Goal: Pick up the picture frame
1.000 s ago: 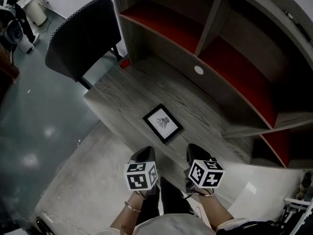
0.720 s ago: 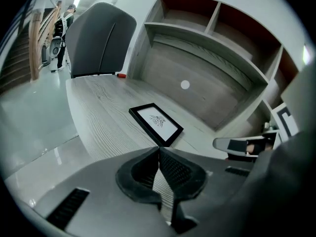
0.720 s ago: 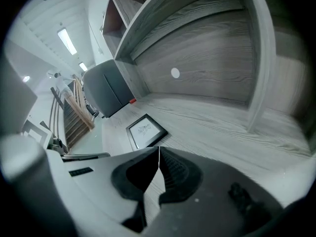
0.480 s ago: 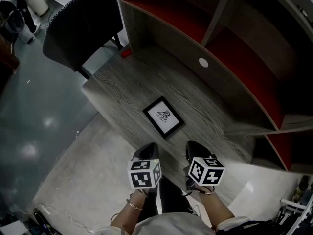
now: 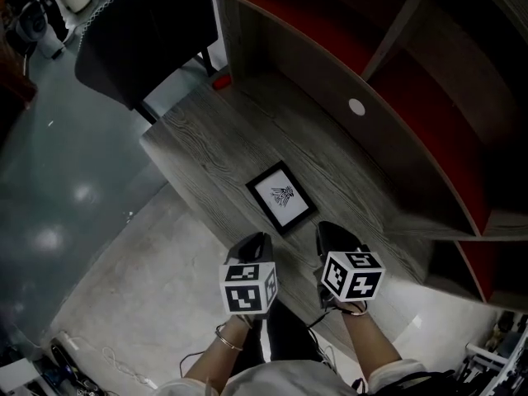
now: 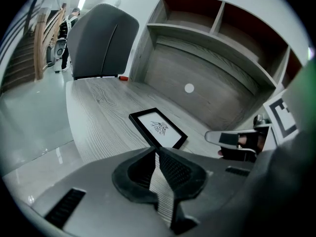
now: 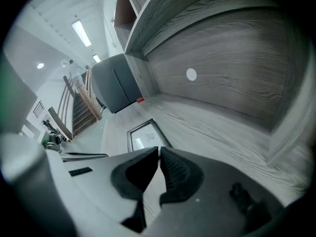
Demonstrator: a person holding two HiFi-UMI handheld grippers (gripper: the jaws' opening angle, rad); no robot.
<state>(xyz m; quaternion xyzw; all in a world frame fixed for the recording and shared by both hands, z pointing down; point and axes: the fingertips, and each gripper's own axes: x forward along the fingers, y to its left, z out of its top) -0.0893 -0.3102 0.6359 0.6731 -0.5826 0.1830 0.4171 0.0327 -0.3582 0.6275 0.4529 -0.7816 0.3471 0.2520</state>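
Observation:
A small black picture frame [image 5: 282, 198] with a white print lies flat on the grey wooden desk [image 5: 206, 143], near its front edge. Both grippers hover just short of that edge, side by side and pointing down at the frame. My left gripper [image 5: 257, 242] is shut and empty; in the left gripper view the picture frame [image 6: 158, 128] lies just beyond the left gripper [image 6: 157, 152]. My right gripper [image 5: 330, 231] is shut too, with nothing in it. In the right gripper view the picture frame [image 7: 143, 135] shows above and left of the right gripper [image 7: 159, 150].
A dark chair [image 5: 148, 35] stands at the desk's far left corner, with a small red object [image 5: 221, 80] beside it. A shelf unit with red panels [image 5: 388, 64] rises behind the desk, a white round disc [image 5: 356, 106] on its back wall. Grey floor [image 5: 74, 205] lies left.
The right gripper has edged a little forward toward the desk and rolled slightly. The left gripper has stayed about where it was. The frame has not moved on the desk.

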